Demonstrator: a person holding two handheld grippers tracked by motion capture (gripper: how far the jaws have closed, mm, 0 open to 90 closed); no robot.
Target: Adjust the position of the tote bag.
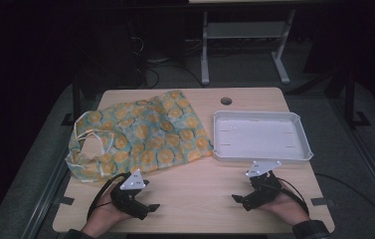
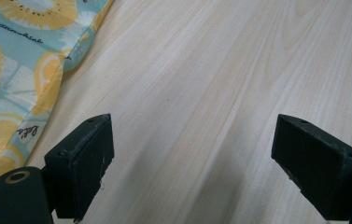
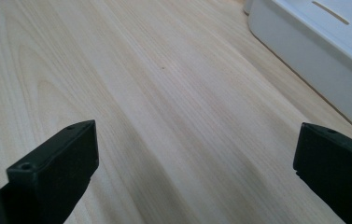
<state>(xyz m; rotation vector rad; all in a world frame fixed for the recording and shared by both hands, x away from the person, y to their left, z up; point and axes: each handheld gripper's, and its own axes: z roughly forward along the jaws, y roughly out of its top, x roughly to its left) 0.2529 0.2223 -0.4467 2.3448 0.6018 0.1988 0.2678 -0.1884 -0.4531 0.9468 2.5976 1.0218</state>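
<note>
Jaws stand wide apart on both grippers, nothing between them. Left gripper (image 1: 145, 206) and right gripper (image 1: 239, 200) rest low on the surface (image 1: 195, 184) at lower frame, hands lying flat, tips turned inward. Lemon-print bag (image 1: 145, 132), crumpled flat, upper left; white tray (image 1: 259, 155) at right.

L claw (image 1: 151, 206) & R claw (image 1: 235, 198) both wide open, hands low, tips facing inward.

A lab is showing here: bare wooden table (image 1: 195, 194), metal stand (image 1: 244, 45) and cables (image 1: 150, 64) lying at twelve o'clock.
</note>
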